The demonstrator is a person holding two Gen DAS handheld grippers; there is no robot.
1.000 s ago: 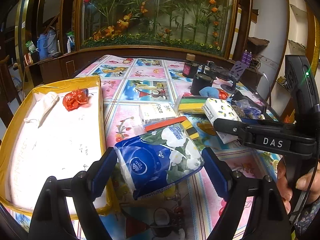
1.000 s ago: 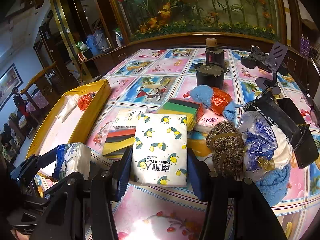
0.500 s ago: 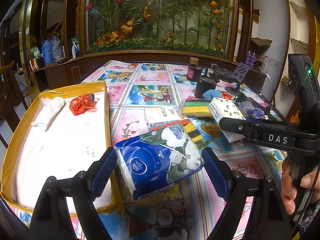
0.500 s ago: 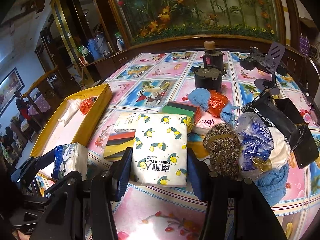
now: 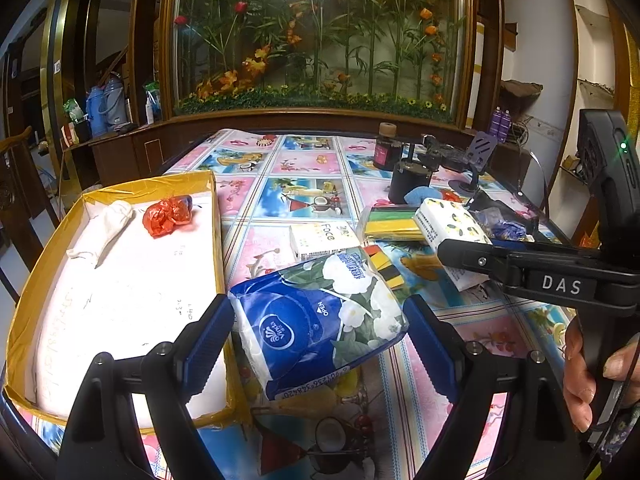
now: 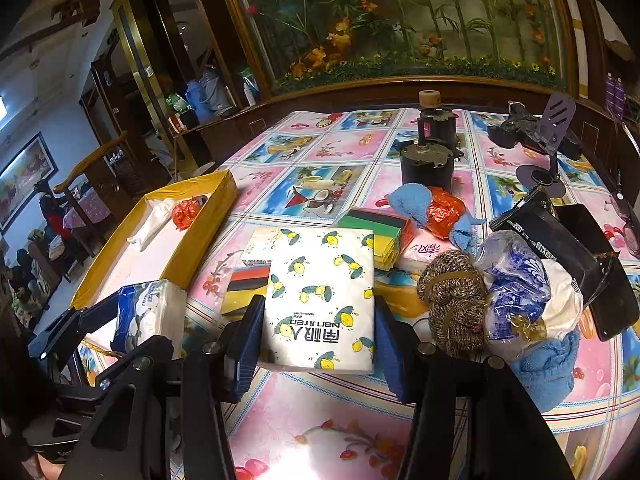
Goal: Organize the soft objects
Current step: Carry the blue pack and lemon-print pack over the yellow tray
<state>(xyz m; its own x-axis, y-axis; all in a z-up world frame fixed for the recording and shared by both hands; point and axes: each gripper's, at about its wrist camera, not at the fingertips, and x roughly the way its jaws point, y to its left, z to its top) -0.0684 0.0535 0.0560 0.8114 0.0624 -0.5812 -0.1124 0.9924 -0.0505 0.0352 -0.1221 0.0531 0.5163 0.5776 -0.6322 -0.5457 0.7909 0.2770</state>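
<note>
Gripping a blue tissue pack [image 5: 320,320], left tongs [image 5: 320,334], right tongs [image 6: 316,338] clamping lemon-print pack [image 6: 320,296], yarn ball [image 6: 452,300] only in right view

The left gripper [image 5: 320,332] is pointed forward and tilted downward, its two blue-padded fingers [image 5: 208,334] pressed against the sides of a blue tissue pack [image 5: 316,320], which is held clear of the table. The right gripper [image 6: 318,330] is likewise angled downward, its fingers [image 6: 250,334] closed against both sides of a white tissue pack [image 6: 320,292]. In the left wrist view the right gripper is seen from the side at the right, its handle wrapped by a hand [image 5: 588,376] at the near right edge.
</note>
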